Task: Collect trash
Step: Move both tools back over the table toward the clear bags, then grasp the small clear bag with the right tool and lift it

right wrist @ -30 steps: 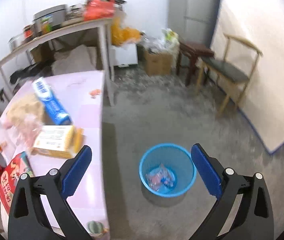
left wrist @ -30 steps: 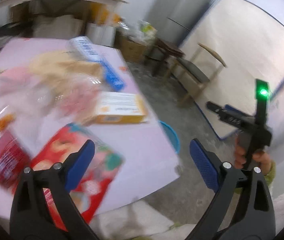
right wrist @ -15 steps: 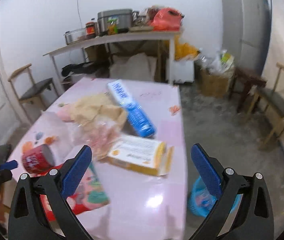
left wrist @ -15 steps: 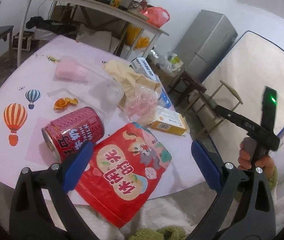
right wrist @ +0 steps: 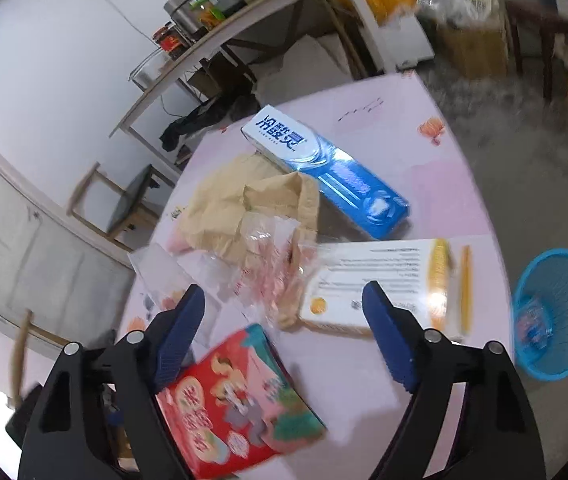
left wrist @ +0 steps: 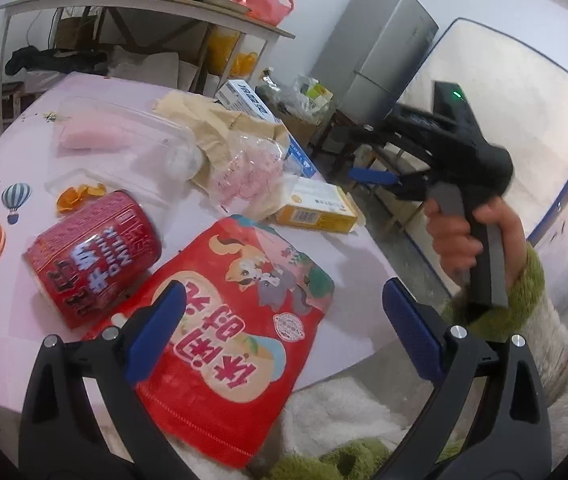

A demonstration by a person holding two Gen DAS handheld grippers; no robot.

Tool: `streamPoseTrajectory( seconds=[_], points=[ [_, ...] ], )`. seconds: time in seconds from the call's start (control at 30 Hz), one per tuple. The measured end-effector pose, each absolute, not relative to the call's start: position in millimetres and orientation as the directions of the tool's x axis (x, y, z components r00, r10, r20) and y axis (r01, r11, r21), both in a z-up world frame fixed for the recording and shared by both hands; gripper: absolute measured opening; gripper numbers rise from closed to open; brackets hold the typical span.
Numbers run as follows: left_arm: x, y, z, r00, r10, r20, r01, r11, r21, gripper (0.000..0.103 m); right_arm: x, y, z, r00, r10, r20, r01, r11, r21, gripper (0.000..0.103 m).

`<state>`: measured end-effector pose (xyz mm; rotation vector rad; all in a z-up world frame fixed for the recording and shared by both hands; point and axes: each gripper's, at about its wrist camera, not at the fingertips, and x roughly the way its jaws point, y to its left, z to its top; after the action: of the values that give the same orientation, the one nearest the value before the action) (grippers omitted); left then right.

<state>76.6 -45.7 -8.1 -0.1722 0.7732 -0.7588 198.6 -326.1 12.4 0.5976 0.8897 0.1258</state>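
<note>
Nearest me, low in the left wrist view, my left gripper (left wrist: 284, 328) stands spread wide with nothing between its blue pads (left wrist: 155, 332) — it hangs over the glossy red snack pouch with the cartoon squirrel (left wrist: 239, 344), which lies flat at the near edge of the pale pink table (left wrist: 3, 344) and partly overhangs it. The pouch's long axis runs from lower centre of that frame up toward the centre, roughly along the way this gripper points, so I judge the jaws already straddle its short width.

My right gripper (right wrist: 284, 332) is closing, yet nothing sits between its pads; in its own view the pouch lies at lower left, under the left finger (off-centre). So the left hand looks the nearer and better lined up.

Beside the pouch, left of centre, lies the red drink can (left wrist: 91, 256) on its side. Farther up sits the yellow-and-white carton (right wrist: 384, 284), and at far right, on the floor, the blue plastic mesh bin (right wrist: 560, 312).
</note>
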Motion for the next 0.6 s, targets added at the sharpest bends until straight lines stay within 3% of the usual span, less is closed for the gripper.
streamPoseTrajectory(
  seconds=[0.17,0.33,0.6],
  points=[
    [78,-54,-11,0.501,-0.655,-0.566,0.572,0.741,-0.352,0.094,229,-325,-8,0.593,0.331,-0.733,0.188,0.829,0.526,0.064],
    [83,-67,-17,0.541,-0.605,-0.584,0.568,0.775,-0.277,0.094,246,-318,-17,0.579,0.283,-0.765,0.203,0.859,0.471,0.062],
    [90,-81,-30,0.547,-0.588,-0.596,0.582,0.779,-0.234,0.094,246,-307,-18,0.559,0.351,-0.751,0.138,0.854,0.502,0.062]
  ],
)
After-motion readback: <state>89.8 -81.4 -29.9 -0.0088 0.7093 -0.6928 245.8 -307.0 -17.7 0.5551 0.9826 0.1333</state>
